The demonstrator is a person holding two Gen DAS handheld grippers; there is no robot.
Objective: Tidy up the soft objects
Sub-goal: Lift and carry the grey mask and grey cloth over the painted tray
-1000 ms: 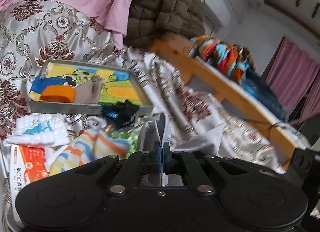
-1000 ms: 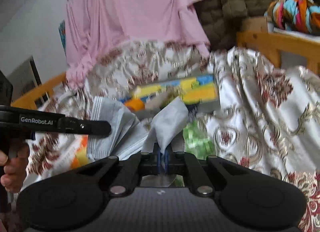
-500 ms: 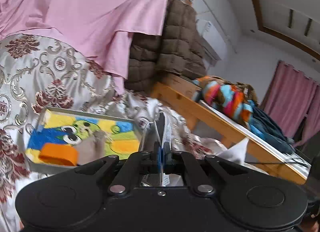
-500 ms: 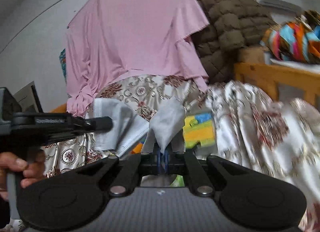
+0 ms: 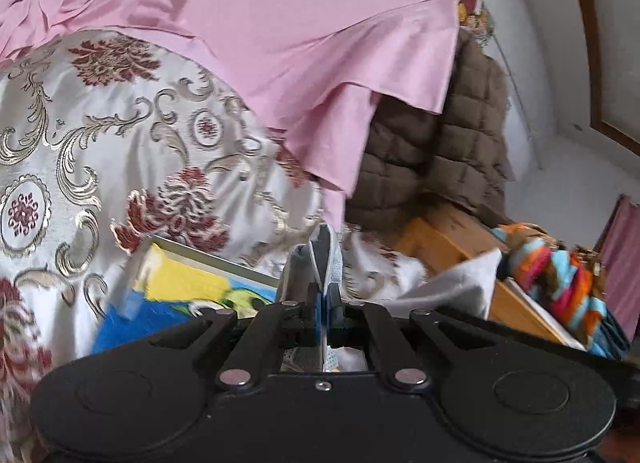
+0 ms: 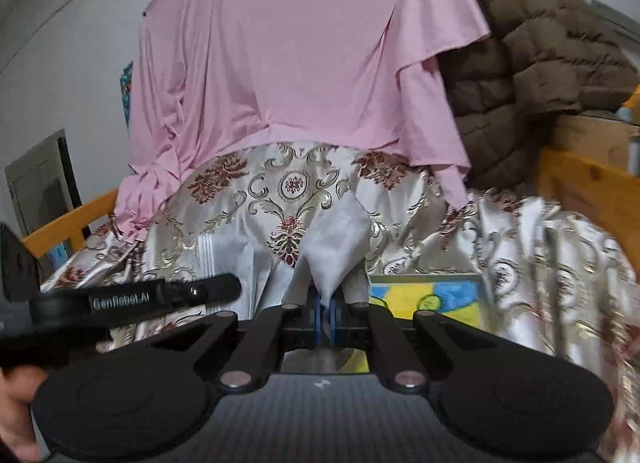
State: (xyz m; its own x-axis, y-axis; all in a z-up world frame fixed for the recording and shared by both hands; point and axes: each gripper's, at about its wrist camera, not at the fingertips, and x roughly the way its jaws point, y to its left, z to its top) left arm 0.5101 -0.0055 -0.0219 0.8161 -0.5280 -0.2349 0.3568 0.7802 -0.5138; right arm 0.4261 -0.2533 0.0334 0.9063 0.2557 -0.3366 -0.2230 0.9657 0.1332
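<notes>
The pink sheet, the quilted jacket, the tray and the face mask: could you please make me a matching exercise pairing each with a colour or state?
Things:
1. pink sheet
2. quilted jacket
3. tray
4. face mask

Descriptions:
A. brown, piled at the right
B. pale grey, pinched in the right gripper
C. draped over the floral cover
D. yellow, blue and green picture inside

Pairs: 1-C, 2-A, 3-D, 4-B

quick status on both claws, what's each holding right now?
Left claw: closed, pinching one end of the grey face mask.
Right claw: closed, pinching the other end of the same mask, held above the bed.
</notes>
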